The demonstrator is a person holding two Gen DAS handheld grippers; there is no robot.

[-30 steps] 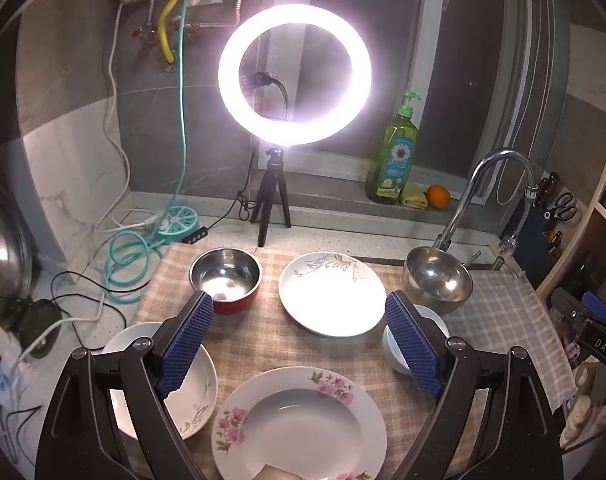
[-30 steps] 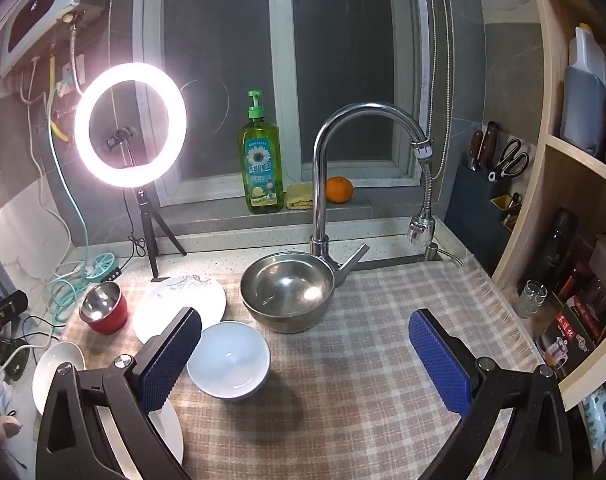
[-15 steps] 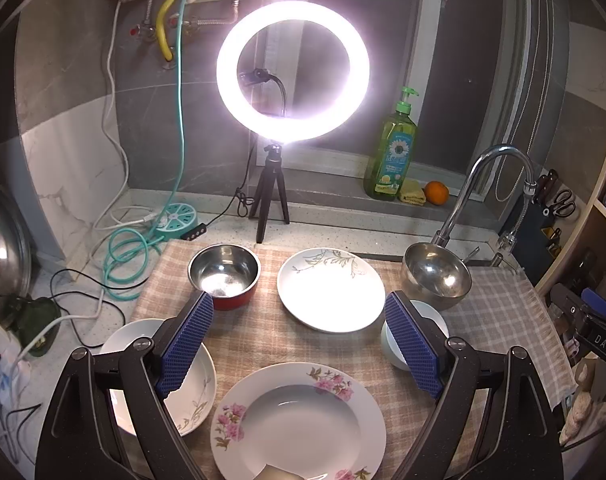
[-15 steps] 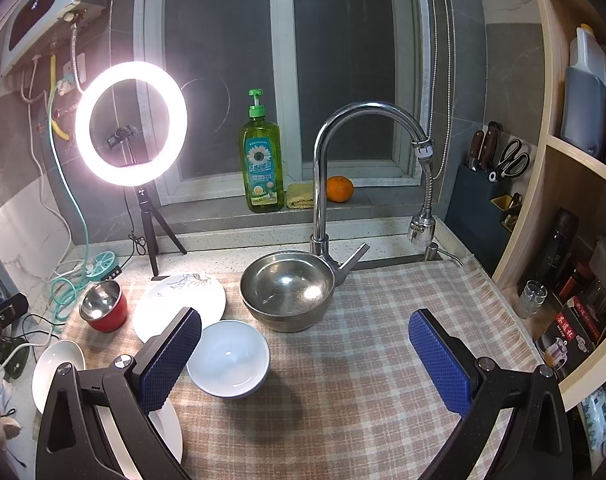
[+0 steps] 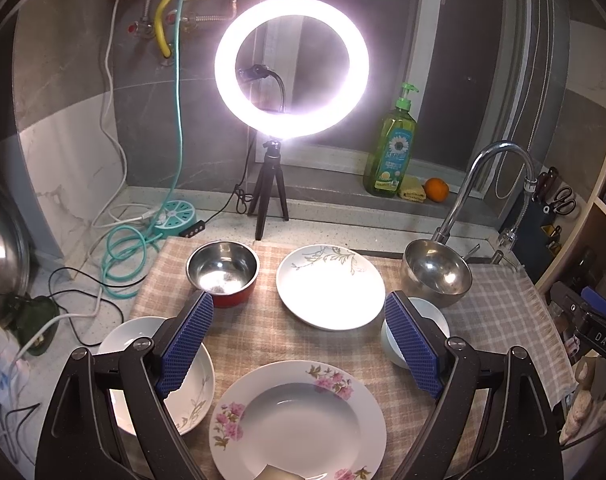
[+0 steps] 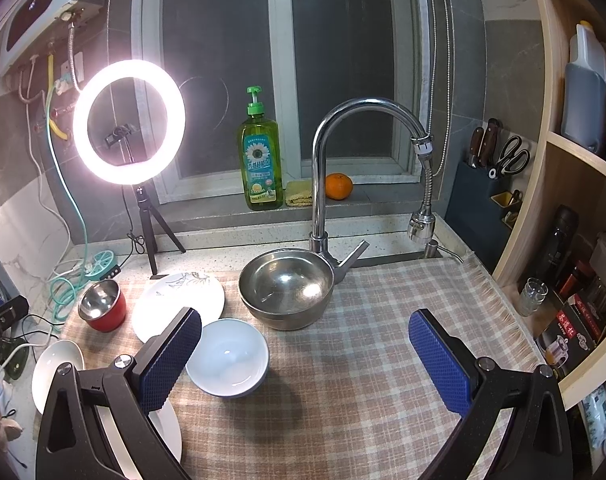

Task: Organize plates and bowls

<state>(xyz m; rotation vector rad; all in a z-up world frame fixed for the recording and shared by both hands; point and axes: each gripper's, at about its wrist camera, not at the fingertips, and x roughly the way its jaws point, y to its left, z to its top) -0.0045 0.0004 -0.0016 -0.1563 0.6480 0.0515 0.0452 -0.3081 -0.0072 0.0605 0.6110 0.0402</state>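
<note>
Left gripper (image 5: 299, 344) spread, empty; pink-flowered plate (image 5: 297, 420) at 6 o'clock just below the pads, nearer this hand; right gripper (image 6: 305, 356) spread, empty; white bowl (image 6: 227, 357) at its 9 o'clock.

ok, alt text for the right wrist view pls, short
An open claw hovers above a checked cloth, holding nothing. Ahead on the cloth sit a white bowl and a steel bowl by the tap, with a white plate and a small red bowl further left. A lit ring light and a green soap bottle stand behind.
</note>
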